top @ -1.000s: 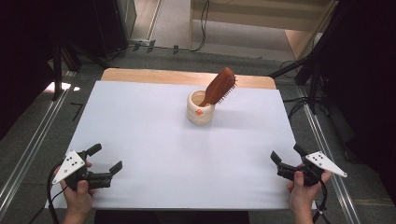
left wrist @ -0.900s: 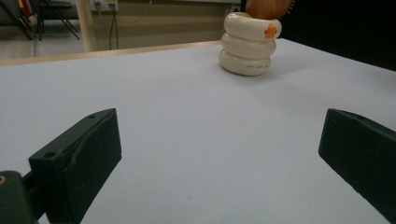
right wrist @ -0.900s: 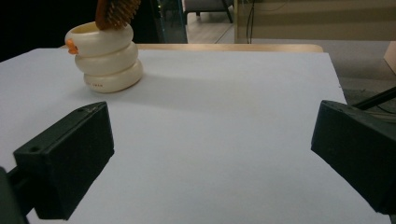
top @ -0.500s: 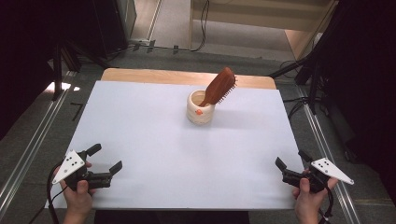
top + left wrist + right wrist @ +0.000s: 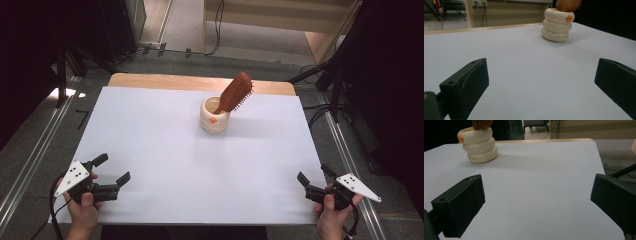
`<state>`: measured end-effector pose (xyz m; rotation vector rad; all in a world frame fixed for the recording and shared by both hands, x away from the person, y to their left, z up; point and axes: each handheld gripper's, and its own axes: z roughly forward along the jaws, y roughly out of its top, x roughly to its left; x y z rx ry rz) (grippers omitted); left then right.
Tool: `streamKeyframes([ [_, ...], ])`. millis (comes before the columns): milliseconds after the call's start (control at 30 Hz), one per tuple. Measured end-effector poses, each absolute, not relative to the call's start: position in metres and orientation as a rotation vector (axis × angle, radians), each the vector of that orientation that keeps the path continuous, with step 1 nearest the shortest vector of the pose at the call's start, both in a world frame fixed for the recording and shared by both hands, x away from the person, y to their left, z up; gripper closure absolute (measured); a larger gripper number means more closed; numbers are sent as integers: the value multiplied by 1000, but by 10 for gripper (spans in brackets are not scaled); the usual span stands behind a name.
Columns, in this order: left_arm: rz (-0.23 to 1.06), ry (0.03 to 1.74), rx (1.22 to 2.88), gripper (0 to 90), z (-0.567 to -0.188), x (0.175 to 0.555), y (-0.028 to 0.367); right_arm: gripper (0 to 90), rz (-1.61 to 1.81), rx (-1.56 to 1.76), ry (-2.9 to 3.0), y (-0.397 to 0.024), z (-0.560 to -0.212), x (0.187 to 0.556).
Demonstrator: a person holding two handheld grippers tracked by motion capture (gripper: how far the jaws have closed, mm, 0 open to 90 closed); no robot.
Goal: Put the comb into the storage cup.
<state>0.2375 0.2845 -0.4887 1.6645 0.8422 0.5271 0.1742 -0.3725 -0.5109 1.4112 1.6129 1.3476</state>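
- Both tools wait at the near corners of the bench (image 5: 150, 120): left tool (image 5: 114, 175) and right tool (image 5: 316, 181), jaws spread, empty.
- The hairbrush (image 5: 235, 93) leans in the cream cup (image 5: 214, 116), mid-bench toward the far edge, well apart from both.
- Judged step: nothing gripped yet; next, reach forward and close on the brush.

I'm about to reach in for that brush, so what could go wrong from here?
1. The brown wooden hairbrush leans far over the rim of the cream ribbed cup; a sideways pull might tip the cup.
2. Both open grippers, left gripper and right gripper, sit at the near table edge, so the reach is long.
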Motion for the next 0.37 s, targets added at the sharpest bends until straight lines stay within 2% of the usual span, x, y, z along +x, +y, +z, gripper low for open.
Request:
streamKeyframes([
  [367,525,850,1666,0,-489,239,284,0,1353,1414,1614,-371,-513,175],
])
